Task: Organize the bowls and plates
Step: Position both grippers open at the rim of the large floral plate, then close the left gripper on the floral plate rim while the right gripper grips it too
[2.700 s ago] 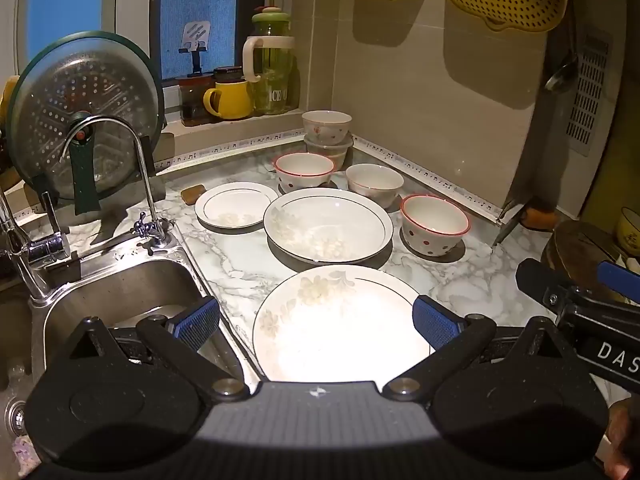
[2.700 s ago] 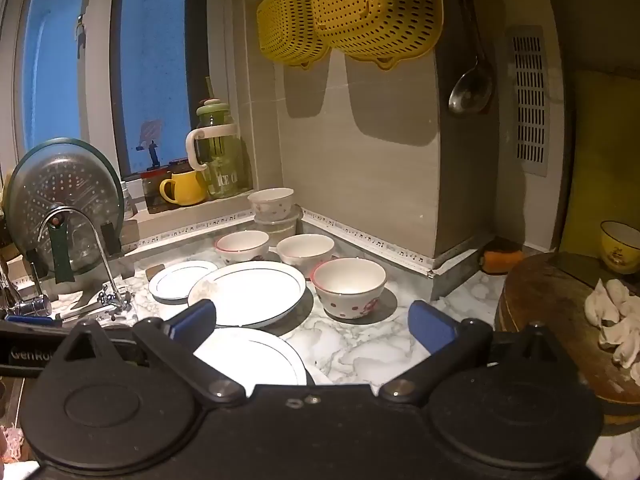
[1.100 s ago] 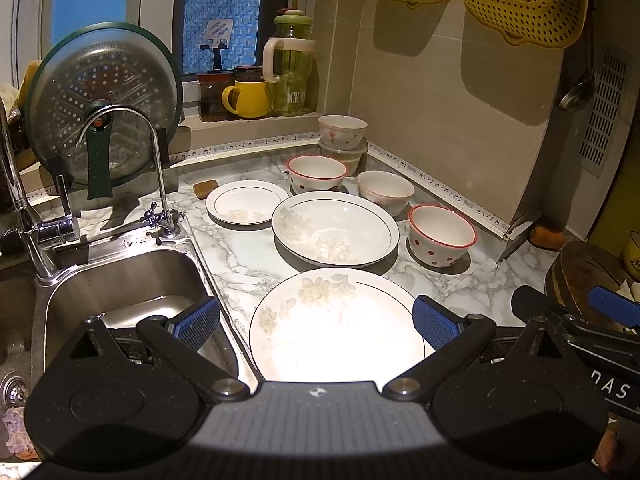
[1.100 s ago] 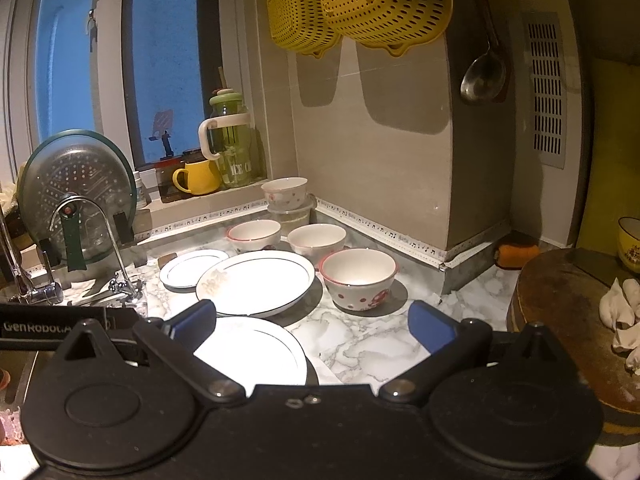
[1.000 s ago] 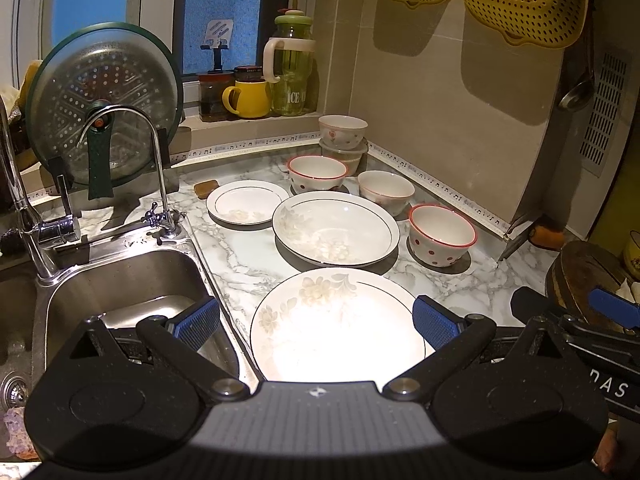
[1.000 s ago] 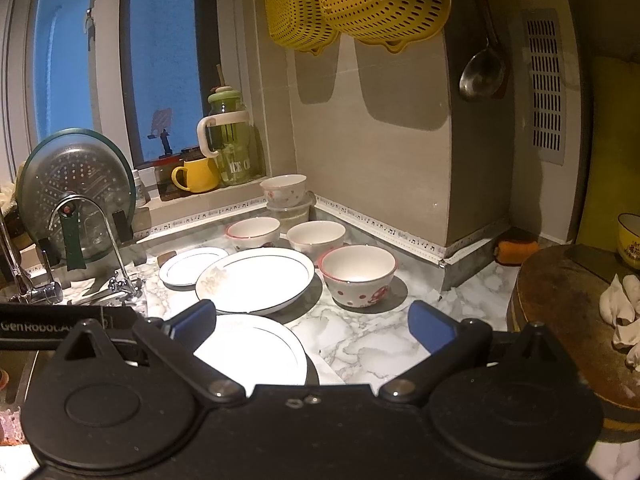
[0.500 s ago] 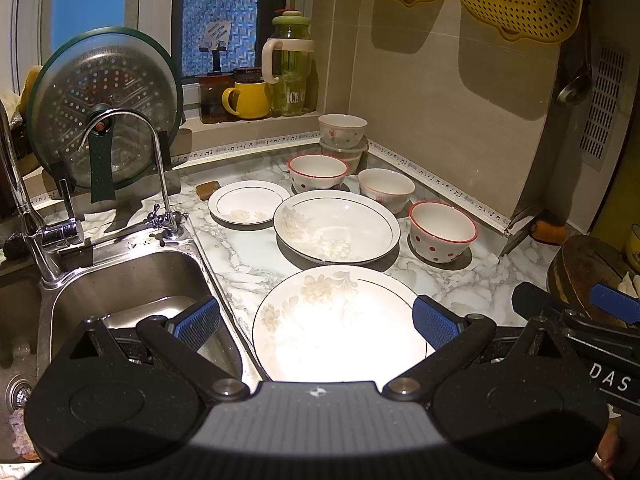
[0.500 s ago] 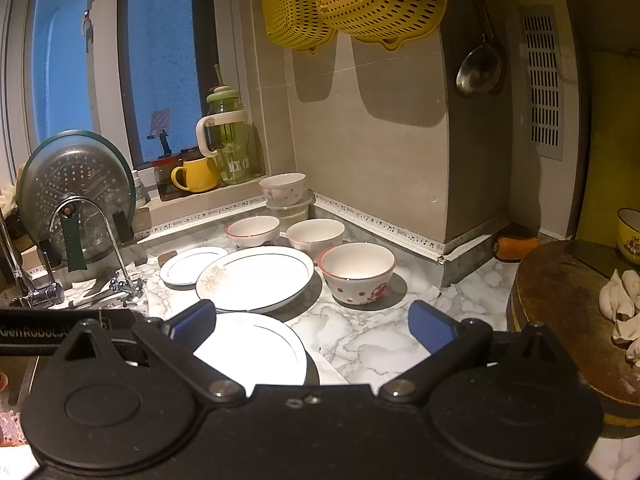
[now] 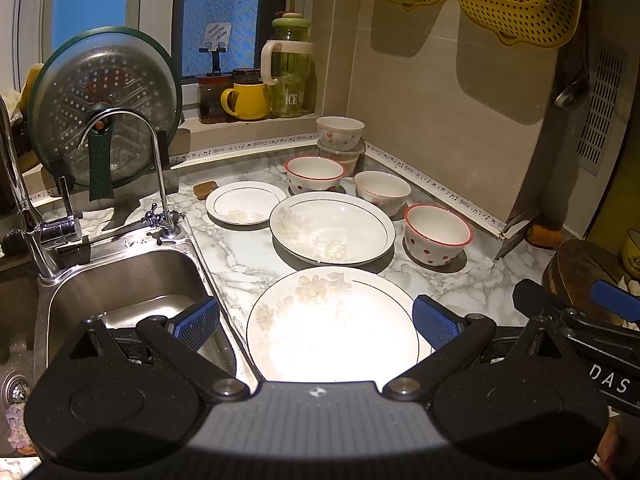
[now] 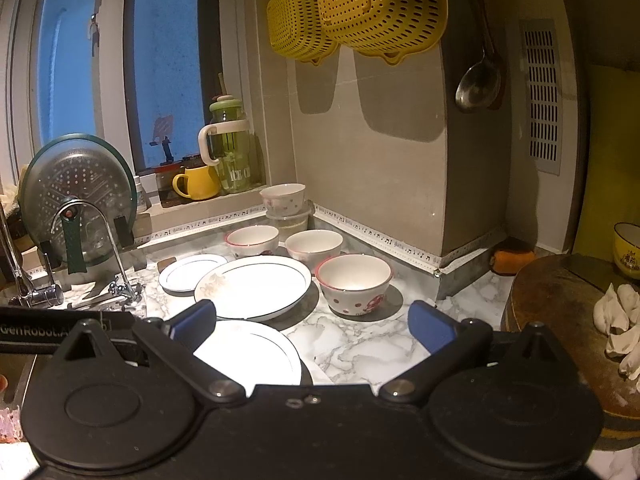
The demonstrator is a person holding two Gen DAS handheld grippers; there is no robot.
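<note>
On the marble counter lie a large flowered plate (image 9: 332, 324) nearest me, a deep wide plate (image 9: 332, 228) behind it and a small plate (image 9: 246, 208) at the back left. A red-dotted bowl (image 9: 438, 234), a white bowl (image 9: 382, 192), a red-rimmed bowl (image 9: 314, 174) and a stacked bowl (image 9: 340, 132) in the corner stand around them. My left gripper (image 9: 316, 322) is open and empty above the large plate. My right gripper (image 10: 312, 326) is open and empty, short of the dotted bowl (image 10: 354, 282) and the large plate (image 10: 248, 354).
A steel sink (image 9: 120, 288) with a tap (image 9: 152, 168) lies left of the plates. A pan lid (image 9: 104, 104) leans behind it. A jug (image 9: 290, 76) and yellow mug (image 9: 246, 100) stand on the sill. A wooden board (image 10: 560, 320) with dumplings is at right. Yellow colanders (image 10: 360, 12) hang above.
Both grippers have drifted slightly, so the views shifted a little. The jaws stay open and no dish has moved.
</note>
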